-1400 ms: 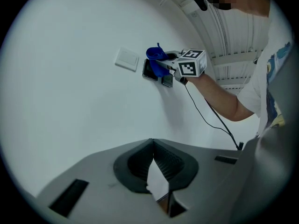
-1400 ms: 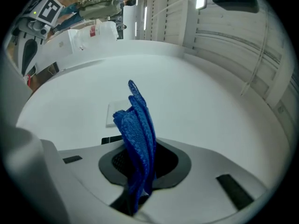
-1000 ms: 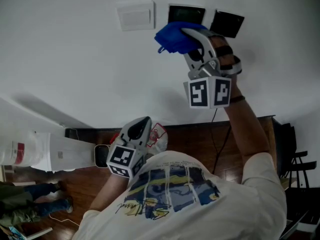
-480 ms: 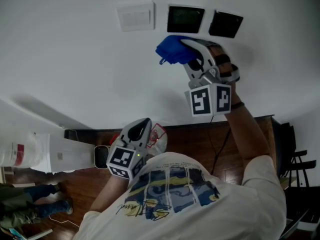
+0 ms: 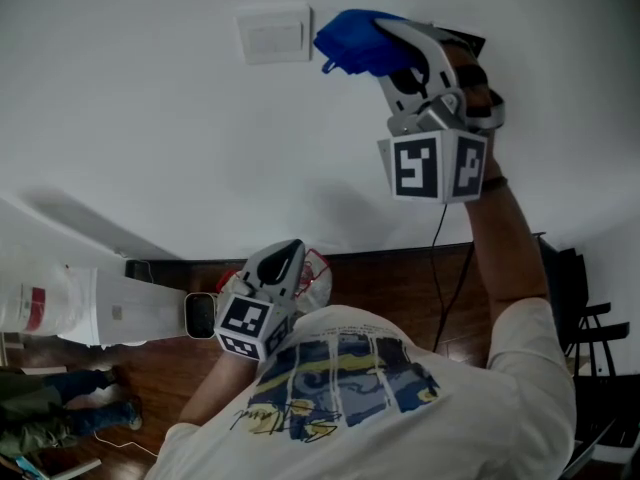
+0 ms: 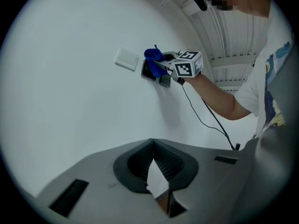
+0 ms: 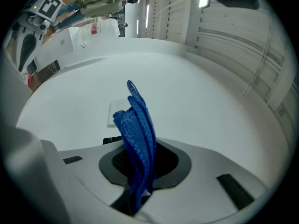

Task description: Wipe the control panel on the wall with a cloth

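1. The right gripper (image 5: 388,40), a grey two-jaw hand tool with a cube of square markers, is held high against the white wall (image 5: 150,128). Its jaws are clamped on a crumpled blue woven cloth (image 5: 352,44).
2. In the right gripper view the cloth (image 7: 138,129) stands up out of the closed jaws of this gripper (image 7: 140,174) as a folded, upright bunch.
3. The dark rectangular control panel (image 6: 148,72) is mounted on the wall just beside a white rectangular switch plate (image 6: 127,59). The cloth (image 6: 153,56) sits at the panel's upper edge.
4. In the head view the cloth covers most of the panel; only a dark corner of the neighbouring black panel (image 5: 470,38) shows behind the gripper. The switch plate (image 5: 275,32) lies to the left of the cloth, apart from it.
5. The left gripper (image 5: 283,255) hangs low near the person's white printed shirt (image 5: 340,388), well apart from the wall fittings. Its jaws (image 6: 152,146) meet at the tips with nothing between them.
6. A thin black cable (image 5: 437,258) runs down the wall below the right forearm to the brown wooden floor (image 5: 400,283).
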`<move>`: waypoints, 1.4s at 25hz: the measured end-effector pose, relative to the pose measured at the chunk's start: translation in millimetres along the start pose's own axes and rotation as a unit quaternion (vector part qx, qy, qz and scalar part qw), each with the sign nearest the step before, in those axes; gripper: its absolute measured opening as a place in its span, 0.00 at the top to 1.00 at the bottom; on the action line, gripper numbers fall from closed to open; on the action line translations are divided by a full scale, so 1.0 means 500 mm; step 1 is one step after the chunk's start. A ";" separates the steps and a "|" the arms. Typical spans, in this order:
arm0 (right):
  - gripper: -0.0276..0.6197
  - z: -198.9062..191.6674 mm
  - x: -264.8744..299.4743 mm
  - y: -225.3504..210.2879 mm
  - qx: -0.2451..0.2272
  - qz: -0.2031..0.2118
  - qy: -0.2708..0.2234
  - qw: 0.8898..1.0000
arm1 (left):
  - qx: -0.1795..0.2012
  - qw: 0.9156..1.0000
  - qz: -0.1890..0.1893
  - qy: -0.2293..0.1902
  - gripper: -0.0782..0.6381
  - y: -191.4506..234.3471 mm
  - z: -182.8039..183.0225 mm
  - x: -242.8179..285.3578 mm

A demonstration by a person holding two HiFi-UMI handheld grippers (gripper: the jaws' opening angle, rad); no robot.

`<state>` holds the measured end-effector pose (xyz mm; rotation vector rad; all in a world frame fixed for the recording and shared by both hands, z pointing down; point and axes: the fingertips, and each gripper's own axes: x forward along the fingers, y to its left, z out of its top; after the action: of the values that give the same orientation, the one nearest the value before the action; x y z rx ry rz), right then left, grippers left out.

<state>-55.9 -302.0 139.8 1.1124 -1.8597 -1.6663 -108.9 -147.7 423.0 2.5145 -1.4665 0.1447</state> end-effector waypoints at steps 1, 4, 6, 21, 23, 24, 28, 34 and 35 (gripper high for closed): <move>0.82 -0.004 0.001 0.010 -0.001 0.005 0.002 1.000 | 0.000 1.000 0.000 0.001 0.89 -0.001 0.001 -0.001; 0.82 -0.016 0.002 0.049 -0.001 0.022 0.007 1.000 | 0.002 1.000 0.003 -0.004 0.89 0.000 0.009 -0.004; 0.82 -0.021 0.001 0.077 0.003 0.032 0.009 0.999 | 0.002 1.000 0.004 -0.004 0.89 0.003 0.009 -0.005; 0.82 -0.062 -0.015 0.240 0.027 0.106 0.031 0.994 | 0.003 1.000 0.001 -0.001 0.89 0.002 0.003 -0.009; 0.82 -0.053 -0.026 0.215 0.029 0.096 0.026 0.995 | 0.001 1.000 0.000 -0.002 0.89 0.003 0.005 -0.009; 0.82 -0.048 -0.034 0.198 0.029 0.089 0.023 0.995 | -0.002 1.000 0.000 -0.002 0.89 0.003 0.006 -0.010; 0.82 -0.042 -0.070 0.116 0.021 0.054 0.011 0.998 | -0.004 1.000 0.001 0.000 0.89 0.005 0.003 -0.006; 0.82 -0.100 -0.109 -0.019 -0.001 -0.004 0.025 1.000 | -0.001 1.000 -0.015 0.004 0.89 -0.020 0.001 0.018; 0.82 -0.117 -0.111 -0.036 -0.003 -0.010 0.031 0.999 | 0.000 1.000 -0.016 0.005 0.89 -0.023 0.000 0.021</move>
<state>26.2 -295.5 146.0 1.1697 -1.8094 -1.6296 -93.9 -151.1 423.5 2.5330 -1.4217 0.1510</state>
